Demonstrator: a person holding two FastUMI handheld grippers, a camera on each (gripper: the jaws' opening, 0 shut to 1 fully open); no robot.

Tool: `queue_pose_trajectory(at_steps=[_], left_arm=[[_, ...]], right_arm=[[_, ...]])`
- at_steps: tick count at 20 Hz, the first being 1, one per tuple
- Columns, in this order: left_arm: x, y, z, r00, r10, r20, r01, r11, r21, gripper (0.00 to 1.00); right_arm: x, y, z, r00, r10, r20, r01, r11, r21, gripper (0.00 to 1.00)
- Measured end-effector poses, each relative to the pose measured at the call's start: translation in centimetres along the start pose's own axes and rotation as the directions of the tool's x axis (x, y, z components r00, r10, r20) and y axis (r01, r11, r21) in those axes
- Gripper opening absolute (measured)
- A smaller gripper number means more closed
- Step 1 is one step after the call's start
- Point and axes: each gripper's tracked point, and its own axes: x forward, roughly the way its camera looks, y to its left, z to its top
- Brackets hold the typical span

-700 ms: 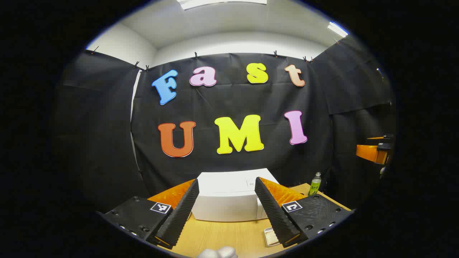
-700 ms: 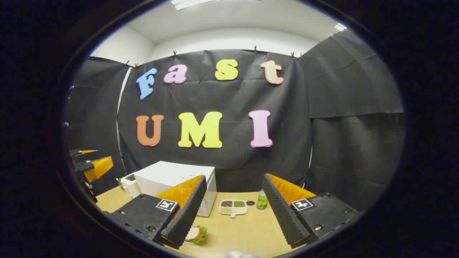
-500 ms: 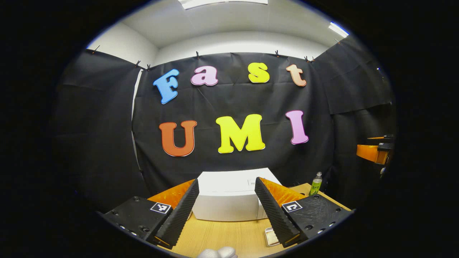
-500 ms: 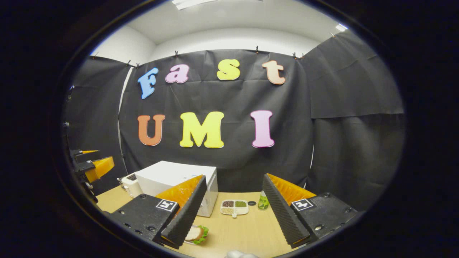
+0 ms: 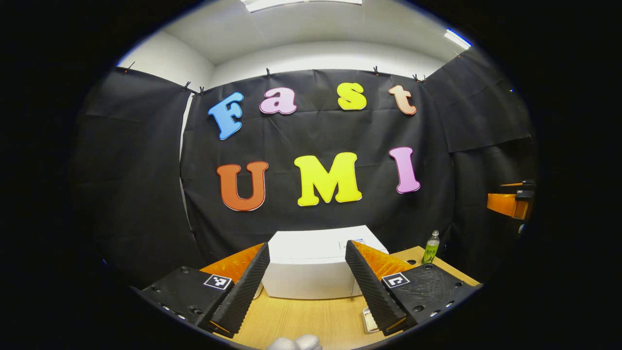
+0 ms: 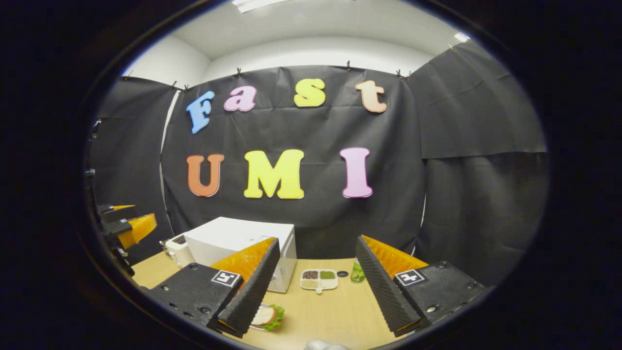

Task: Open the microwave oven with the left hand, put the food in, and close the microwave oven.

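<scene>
White and box-shaped, the microwave [image 5: 311,262] stands closed at the far side of the wooden table [image 5: 301,321], directly ahead of the left gripper [image 5: 307,284] and framed between its two fingers. That gripper is held above the near table edge with fingers spread wide and nothing between them. In the right gripper view the microwave [image 6: 243,248] sits ahead and to the left, its long side running across the table.

The food, a sandwich [image 6: 266,317] with a green leaf, lies on the table just beside the inner edge of the right gripper's left finger, near the front. The right gripper [image 6: 316,287] is likewise spread apart and empty.

Also on the table: a divided dish [image 6: 318,280] and a green bottle [image 6: 358,273], both right of the microwave and well apart from the sandwich.

Judgement: nothing of the task is done yet. The left gripper is the nearer to the oven and squarely lined up; the coming move is a straight advance to the door, whose handle cannot be made out.
</scene>
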Motion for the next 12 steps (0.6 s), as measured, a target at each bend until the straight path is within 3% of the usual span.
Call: queue_pose_trajectory(at_steps=[1,2,3,5,6,7,8,9,12], left_arm=[[0.2,-0.1,-0.2,1.0,-0.001,-0.002,0.001,1.0,0.0,0.96],[0.4,-0.2,-0.5,1.0,-0.004,-0.004,0.004,1.0,-0.003,0.96],[0.6,-0.5,-0.9,1.0,-0.006,-0.006,0.006,1.0,-0.002,0.96],[1.2,-0.9,-1.5,1.0,-0.009,-0.006,0.009,1.0,0.009,0.96],[1.5,-1.1,-1.9,1.0,-0.015,-0.006,0.015,1.0,0.014,0.96],[1.9,-1.7,-2.5,1.0,-0.024,-0.006,0.024,1.0,0.017,0.96],[2.5,-2.1,-3.2,0.999,-0.033,-0.01,0.033,0.999,0.017,0.96],[3.0,-2.6,-3.8,0.999,-0.042,-0.01,0.042,0.999,0.014,0.96],[4.7,-4.3,-6.2,0.997,-0.067,-0.024,0.067,0.998,0.002,0.96]], right_arm=[[0.0,0.0,-0.1,1.0,-0.001,0.001,0.001,1.0,-0.002,1.0],[0.0,0.0,0.0,1.0,-0.002,0.003,0.002,1.0,-0.006,0.92],[0.0,-0.2,0.1,1.0,-0.006,0.005,0.007,1.0,-0.012,1.0],[-0.1,-0.4,0.4,1.0,-0.013,0.012,0.013,1.0,-0.017,1.0],[-0.3,-0.6,0.5,1.0,-0.018,0.012,0.019,1.0,-0.017,0.92],[-0.4,-0.8,0.6,1.0,-0.023,0.012,0.023,1.0,-0.017,1.0],[-0.5,-1.2,0.8,1.0,-0.027,0.01,0.027,1.0,-0.015,1.0],[-0.5,-1.6,0.8,0.999,-0.032,0.007,0.032,0.999,-0.013,0.92],[-0.6,-2.4,0.5,0.999,-0.047,-0.006,0.047,0.999,-0.017,0.92]])
